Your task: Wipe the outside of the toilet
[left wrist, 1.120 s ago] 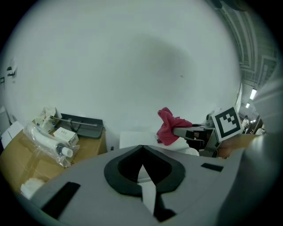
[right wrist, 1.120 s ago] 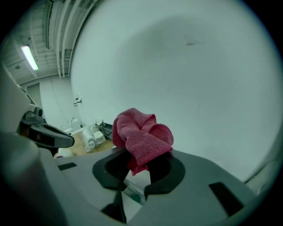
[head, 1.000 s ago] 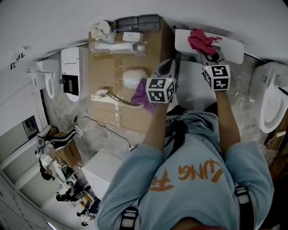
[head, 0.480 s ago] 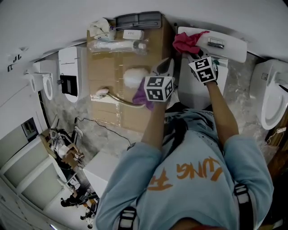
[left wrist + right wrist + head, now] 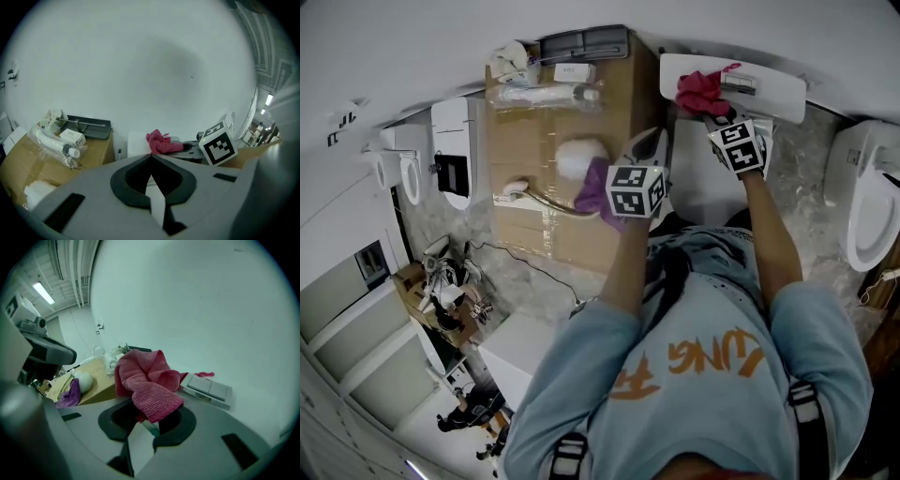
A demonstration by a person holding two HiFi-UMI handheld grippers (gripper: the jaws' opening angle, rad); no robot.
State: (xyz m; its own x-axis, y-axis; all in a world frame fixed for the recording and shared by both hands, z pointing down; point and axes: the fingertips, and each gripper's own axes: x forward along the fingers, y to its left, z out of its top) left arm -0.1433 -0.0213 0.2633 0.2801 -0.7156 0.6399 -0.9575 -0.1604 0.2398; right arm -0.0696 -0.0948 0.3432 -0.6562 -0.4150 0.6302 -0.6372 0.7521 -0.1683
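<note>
The white toilet tank lid (image 5: 780, 92) lies at the top of the head view, with a flush button plate (image 5: 739, 84) set in it. My right gripper (image 5: 712, 111) is shut on a red cloth (image 5: 701, 92) that rests bunched on the left part of the lid. In the right gripper view the red cloth (image 5: 147, 378) drapes over the jaws of the right gripper (image 5: 147, 420), beside the button plate (image 5: 208, 389). My left gripper (image 5: 649, 141) hovers left of the tank, shut and empty; the left gripper (image 5: 151, 161) looks towards the red cloth (image 5: 160, 143).
A large cardboard box (image 5: 525, 234) stands left of the toilet, carrying a purple cloth (image 5: 598, 192), a white round thing (image 5: 579, 157), wrapped tubes (image 5: 539, 94) and a dark tray (image 5: 586, 44). Another toilet (image 5: 862, 202) is at the right; white fixtures (image 5: 450, 155) are at the left.
The right gripper slid the red cloth left along the tank lid, then a little back to the right. The left gripper stayed almost still.
</note>
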